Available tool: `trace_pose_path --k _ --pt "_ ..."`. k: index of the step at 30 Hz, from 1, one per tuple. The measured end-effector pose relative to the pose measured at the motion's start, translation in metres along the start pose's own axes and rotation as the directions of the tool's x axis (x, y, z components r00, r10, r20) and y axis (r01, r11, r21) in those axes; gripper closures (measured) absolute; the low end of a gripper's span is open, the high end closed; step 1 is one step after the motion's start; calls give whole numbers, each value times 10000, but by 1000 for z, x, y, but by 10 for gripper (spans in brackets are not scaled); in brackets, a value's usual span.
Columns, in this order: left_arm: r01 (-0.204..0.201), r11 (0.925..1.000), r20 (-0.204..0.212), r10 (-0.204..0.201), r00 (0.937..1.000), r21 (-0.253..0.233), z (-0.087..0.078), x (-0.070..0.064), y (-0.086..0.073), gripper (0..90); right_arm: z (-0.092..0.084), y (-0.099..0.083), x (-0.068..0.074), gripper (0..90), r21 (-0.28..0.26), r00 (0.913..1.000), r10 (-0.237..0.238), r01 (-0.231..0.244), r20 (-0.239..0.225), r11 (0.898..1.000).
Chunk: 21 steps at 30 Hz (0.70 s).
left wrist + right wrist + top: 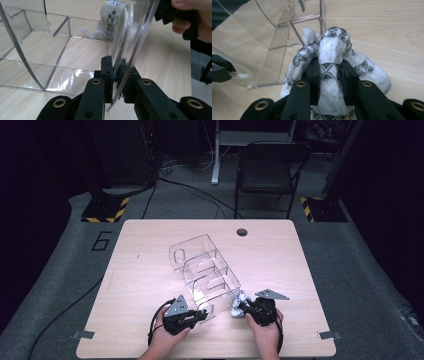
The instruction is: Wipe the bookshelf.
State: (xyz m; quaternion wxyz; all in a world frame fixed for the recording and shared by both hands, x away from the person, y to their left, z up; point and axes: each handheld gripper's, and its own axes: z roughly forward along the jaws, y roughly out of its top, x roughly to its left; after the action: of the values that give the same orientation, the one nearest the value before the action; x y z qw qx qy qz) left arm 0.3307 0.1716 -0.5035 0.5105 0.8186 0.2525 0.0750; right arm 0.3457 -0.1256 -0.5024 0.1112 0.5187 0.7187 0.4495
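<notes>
The clear plastic organizer [207, 270] lies tipped near the front edge of the wooden table [140, 285], its see-through dividers hard to trace. The left gripper [116, 72] pinches its curved end wall. Just beside it, the right gripper [329, 72] clamps a bunched white knitted sock [332, 50] with dark patterning, its lower part hidden behind the jaws.

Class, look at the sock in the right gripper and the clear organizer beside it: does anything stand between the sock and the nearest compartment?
Nothing visible does. The right gripper holds the sock right at the near end of the organizer, beside its clear wall. The left gripper clamps that end's wall edge, off to the side, not across the sock's path.
</notes>
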Motion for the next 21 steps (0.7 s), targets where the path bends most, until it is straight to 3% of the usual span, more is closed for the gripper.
trace_pose_path --k 2,6,13,17,20,21 --pt "-12 10000 19 12 10000 -7 0 0 0 825 1 -2 -3 734 -17 9996 243 -244 -107 9997" --pt "53 10000 12 -53 10000 -20 0 -1 0 824 3 -2 -5 734 80 9999 48 -47 -92 10000" --pt "17 9999 -79 -18 10000 -116 1 0 -1 824 12 -17 -8 739 334 9998 179 -179 24 9993" --pt "-6 9999 -45 5 10000 -133 1 0 -1 825 9 -10 -7 738 567 9999 129 -132 51 9983" --pt "1 9999 6 -1 10000 -133 1 1 -1 824 -5 5 -5 738 -303 9984 401 -414 -400 9987" --pt "7 9999 7 -7 10000 -144 1 1 -1 824 -7 8 -4 738 -468 9987 300 -319 -413 9984"
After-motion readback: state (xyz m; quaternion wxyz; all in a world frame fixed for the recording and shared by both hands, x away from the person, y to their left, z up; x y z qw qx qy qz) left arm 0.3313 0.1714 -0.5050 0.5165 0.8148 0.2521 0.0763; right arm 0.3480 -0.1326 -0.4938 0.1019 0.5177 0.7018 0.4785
